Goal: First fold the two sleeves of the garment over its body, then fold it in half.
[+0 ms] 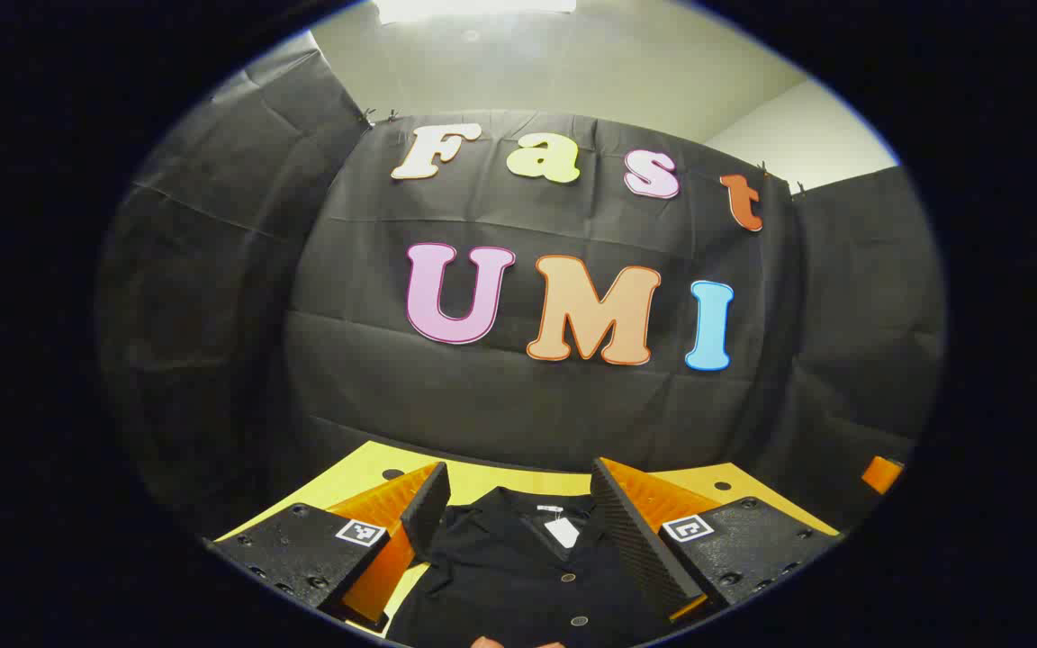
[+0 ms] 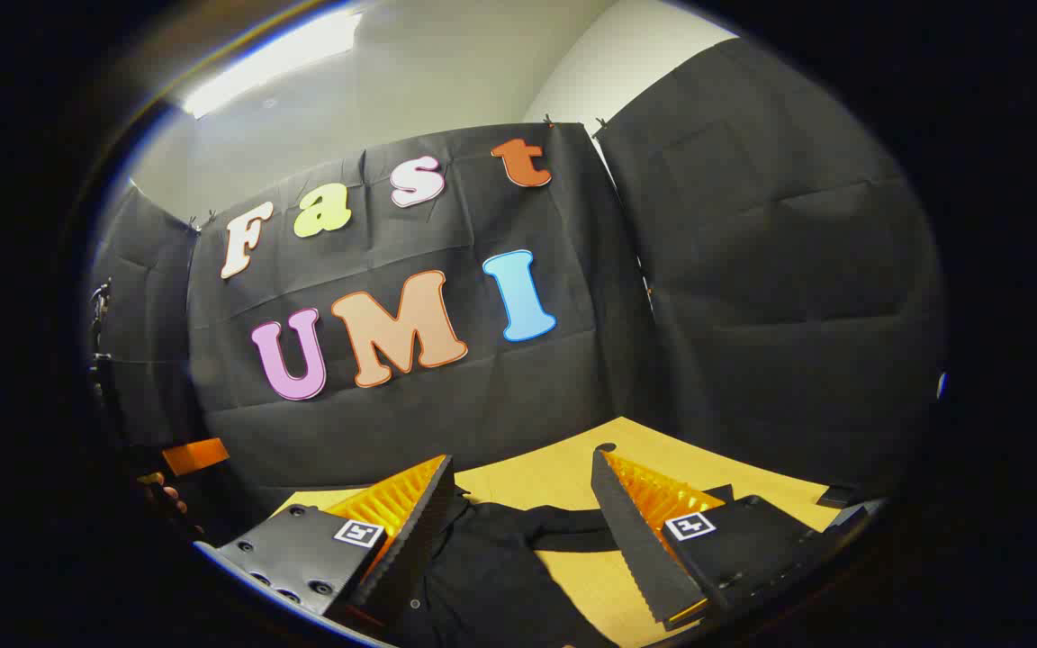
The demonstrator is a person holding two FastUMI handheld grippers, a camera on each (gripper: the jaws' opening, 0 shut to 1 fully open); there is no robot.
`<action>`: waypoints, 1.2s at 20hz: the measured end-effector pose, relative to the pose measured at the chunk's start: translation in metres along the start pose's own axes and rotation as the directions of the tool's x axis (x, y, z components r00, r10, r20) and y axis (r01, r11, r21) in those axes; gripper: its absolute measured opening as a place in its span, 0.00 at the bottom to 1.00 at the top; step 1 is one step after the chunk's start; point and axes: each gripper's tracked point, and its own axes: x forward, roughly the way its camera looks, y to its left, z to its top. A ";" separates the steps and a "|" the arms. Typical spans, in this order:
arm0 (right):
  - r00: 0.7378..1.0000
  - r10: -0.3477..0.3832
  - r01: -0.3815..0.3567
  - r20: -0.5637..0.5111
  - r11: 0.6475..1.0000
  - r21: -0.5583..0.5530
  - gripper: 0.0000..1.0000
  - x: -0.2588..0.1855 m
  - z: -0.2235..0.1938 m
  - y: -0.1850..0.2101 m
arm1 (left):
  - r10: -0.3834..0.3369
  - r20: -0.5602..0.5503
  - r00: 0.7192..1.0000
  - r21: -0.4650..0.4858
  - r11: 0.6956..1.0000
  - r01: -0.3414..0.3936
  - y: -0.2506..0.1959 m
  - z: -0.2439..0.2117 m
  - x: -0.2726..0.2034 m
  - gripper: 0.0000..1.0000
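Observation:
A black button-up shirt [image 1: 527, 576] lies flat on the yellow table [image 1: 356, 472], its collar and white neck tag towards the far wall. My left gripper [image 1: 518, 495] hangs open above the collar, fingers wide apart, touching nothing. In the right gripper view the same shirt [image 2: 482, 567] spreads below, with one sleeve [image 2: 572, 531] stretched out over the table [image 2: 554, 468]. My right gripper [image 2: 523, 477] is open above that sleeve and the shirt's side, holding nothing. The left gripper [image 2: 190, 459] and the hand holding it show at the far left of the right gripper view.
The black cloth wall [image 1: 518, 387] rises just behind the table's far edge and wraps both sides. Two small dark holes [image 1: 392, 473] mark the tabletop near the back. A dark flat piece [image 2: 843, 493] lies at the table's right end.

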 end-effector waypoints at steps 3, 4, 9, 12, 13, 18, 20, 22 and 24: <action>1.000 0.019 -0.019 -0.007 1.000 -0.011 0.97 0.000 0.000 0.006 | 0.003 0.003 1.000 -0.010 1.000 -0.003 0.001 -0.001 -0.001 0.99; 0.999 0.029 -0.030 -0.015 1.000 -0.009 0.92 0.001 -0.002 0.008 | -0.002 0.000 1.000 -0.017 1.000 0.002 0.000 -0.002 -0.002 0.99; 0.997 0.064 -0.065 -0.048 0.997 -0.028 0.97 0.003 -0.008 0.018 | 0.008 -0.010 1.000 -0.039 0.999 -0.008 0.003 -0.006 -0.008 0.95; 0.994 0.087 -0.089 -0.061 0.996 -0.032 0.97 0.006 -0.009 0.024 | 0.029 -0.007 1.000 -0.036 0.999 -0.029 0.011 -0.006 -0.015 0.95; 0.993 0.092 -0.095 -0.071 0.995 -0.033 0.97 0.005 -0.012 0.024 | 0.034 -0.013 0.999 -0.035 0.999 -0.034 0.012 -0.008 -0.015 0.95; 0.988 0.109 -0.114 -0.105 0.993 -0.041 0.92 0.005 -0.019 0.026 | 0.009 -0.034 0.999 0.008 1.000 -0.008 0.010 -0.008 -0.026 0.99; 0.988 0.112 -0.117 -0.103 0.992 -0.045 0.97 0.003 -0.018 0.024 | -0.018 -0.027 0.999 0.027 0.999 0.018 0.004 -0.003 -0.028 0.95; 0.988 0.116 -0.120 -0.100 0.992 -0.034 0.92 0.004 -0.018 0.022 | -0.029 -0.015 0.999 0.017 0.999 0.030 -0.003 0.001 -0.031 0.99; 0.988 0.113 -0.116 -0.106 0.993 -0.020 0.97 0.005 -0.020 0.019 | -0.011 -0.013 1.000 0.010 1.000 0.011 -0.005 -0.001 -0.034 0.99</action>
